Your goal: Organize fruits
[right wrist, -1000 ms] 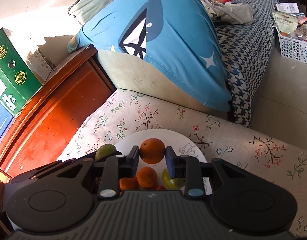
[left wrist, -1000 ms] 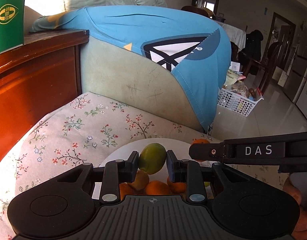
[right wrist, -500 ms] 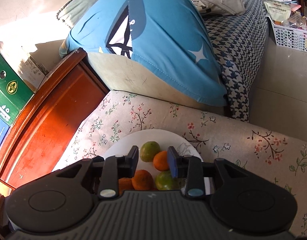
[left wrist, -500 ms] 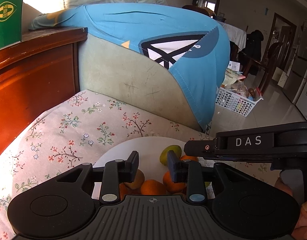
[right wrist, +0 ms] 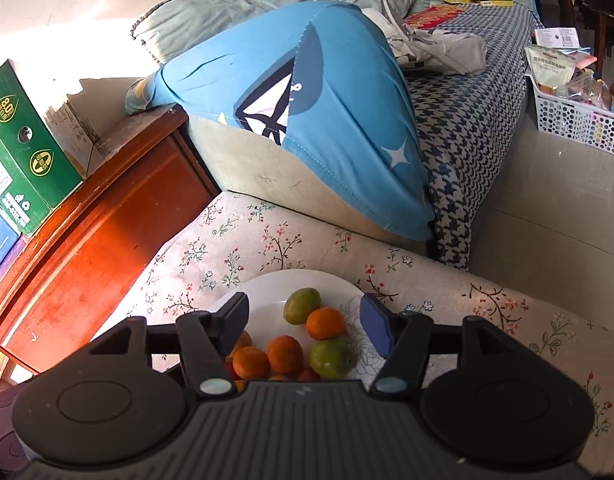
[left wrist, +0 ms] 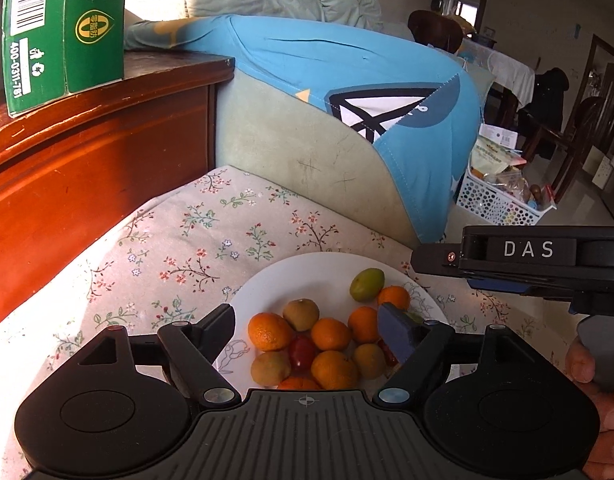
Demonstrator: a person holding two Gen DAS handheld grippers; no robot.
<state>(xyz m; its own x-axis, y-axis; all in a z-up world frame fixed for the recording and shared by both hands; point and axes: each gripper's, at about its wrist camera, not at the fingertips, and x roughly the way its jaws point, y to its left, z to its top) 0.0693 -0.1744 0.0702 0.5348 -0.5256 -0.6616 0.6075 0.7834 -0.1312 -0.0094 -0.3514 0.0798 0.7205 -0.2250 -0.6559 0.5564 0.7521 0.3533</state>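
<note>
Both tools are matte black plastic: the left gripper has a ribbed centre deck, round side bulges, silver pivot screws and blue-faced pads; at three o'clock the right gripper reads "DAS" in white

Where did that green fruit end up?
In the left wrist view, the green fruit lies on the far right part of the white plate, touching an orange, apart from the main pile.
</note>
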